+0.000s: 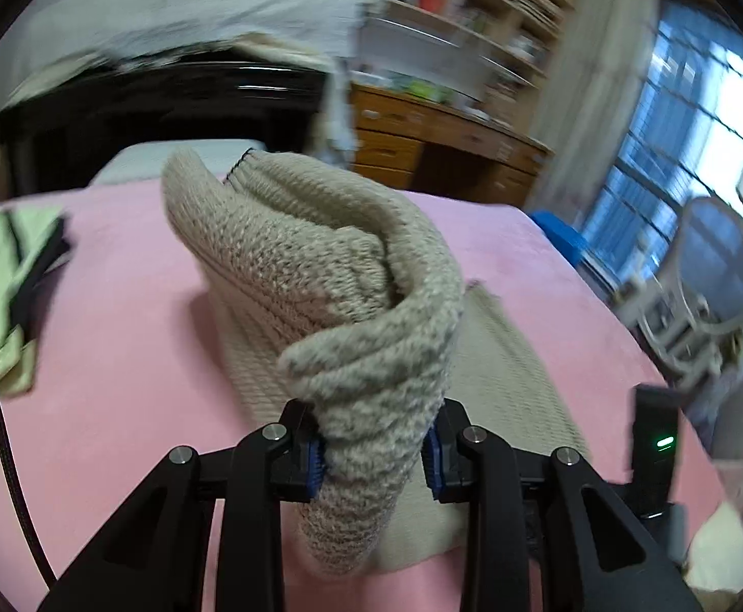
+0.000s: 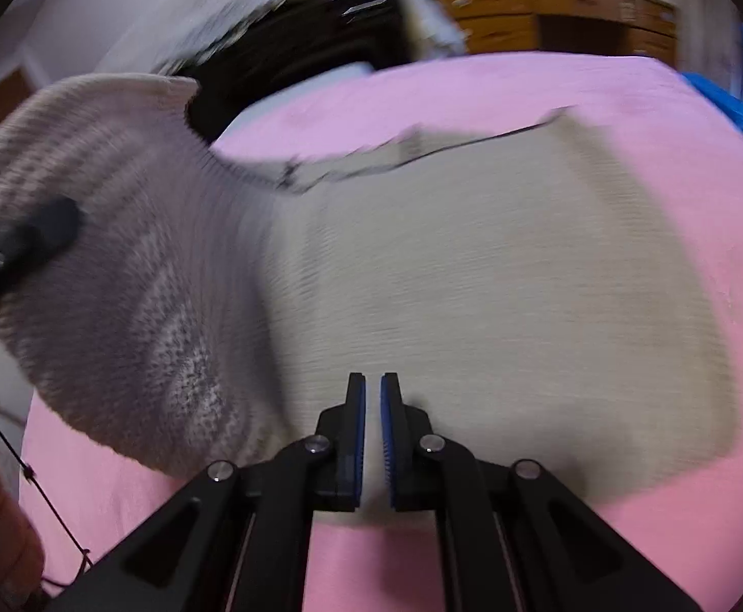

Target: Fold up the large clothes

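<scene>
One beige knit sweater (image 2: 498, 280), left part bunched in left gripper (image 1: 375, 451).

Our left gripper (image 1: 374, 451) squeezed tight on a thick bunch of sweater (image 1: 320, 275) between its blue pads (image 1: 315, 461), our right gripper (image 2: 373, 438) low and pointing ahead, its two fingers (image 2: 353, 433) almost together, pinching the sweater's near edge.
</scene>
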Available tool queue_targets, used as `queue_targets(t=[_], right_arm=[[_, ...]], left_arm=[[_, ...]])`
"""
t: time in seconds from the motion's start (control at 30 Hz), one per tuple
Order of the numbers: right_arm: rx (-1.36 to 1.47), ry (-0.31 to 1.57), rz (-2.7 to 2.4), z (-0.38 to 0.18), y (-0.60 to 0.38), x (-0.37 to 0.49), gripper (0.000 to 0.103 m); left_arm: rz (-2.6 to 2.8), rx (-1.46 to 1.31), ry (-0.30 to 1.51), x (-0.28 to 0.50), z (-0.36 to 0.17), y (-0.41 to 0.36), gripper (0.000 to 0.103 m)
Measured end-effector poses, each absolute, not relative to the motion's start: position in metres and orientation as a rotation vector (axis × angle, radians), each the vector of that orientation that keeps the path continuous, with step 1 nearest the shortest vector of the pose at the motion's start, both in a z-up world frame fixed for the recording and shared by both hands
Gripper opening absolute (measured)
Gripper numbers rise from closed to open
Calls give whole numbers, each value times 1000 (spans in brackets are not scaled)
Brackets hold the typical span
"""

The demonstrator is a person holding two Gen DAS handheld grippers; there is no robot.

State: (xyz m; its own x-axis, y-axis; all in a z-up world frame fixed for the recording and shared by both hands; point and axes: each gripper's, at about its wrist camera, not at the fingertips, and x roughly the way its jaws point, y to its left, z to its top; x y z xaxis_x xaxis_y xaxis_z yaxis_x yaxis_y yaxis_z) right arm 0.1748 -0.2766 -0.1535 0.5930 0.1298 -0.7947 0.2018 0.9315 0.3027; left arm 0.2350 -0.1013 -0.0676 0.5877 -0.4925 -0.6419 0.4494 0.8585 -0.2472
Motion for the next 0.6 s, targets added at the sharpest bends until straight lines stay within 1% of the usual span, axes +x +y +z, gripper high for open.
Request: queue_targets(t=[0.17, 0.3, 0.43, 0.53, 0.57, 0.6], right_arm=[[391, 920, -190, -147, -350, 132, 5], [439, 945, -267, -159, -395, 109, 5], [480, 966, -271, -171, -417, 94, 6], [513, 974, -216, -171, -423, 90, 6], [525, 971, -194, -170, -424, 94, 7], [540, 972, -163, -167, -425, 95, 7]], left_arm=[[-664, 53, 807, 223, -82, -195, 28], [-705, 201, 891, 212, -120, -259, 28], [-660, 389, 917, 197, -152, -291, 28], [-631, 455, 913, 190, -151, -297, 30], [-619, 470, 915, 191, -148, -298, 34], [-606, 481, 918, 191, -143, -300, 43]])
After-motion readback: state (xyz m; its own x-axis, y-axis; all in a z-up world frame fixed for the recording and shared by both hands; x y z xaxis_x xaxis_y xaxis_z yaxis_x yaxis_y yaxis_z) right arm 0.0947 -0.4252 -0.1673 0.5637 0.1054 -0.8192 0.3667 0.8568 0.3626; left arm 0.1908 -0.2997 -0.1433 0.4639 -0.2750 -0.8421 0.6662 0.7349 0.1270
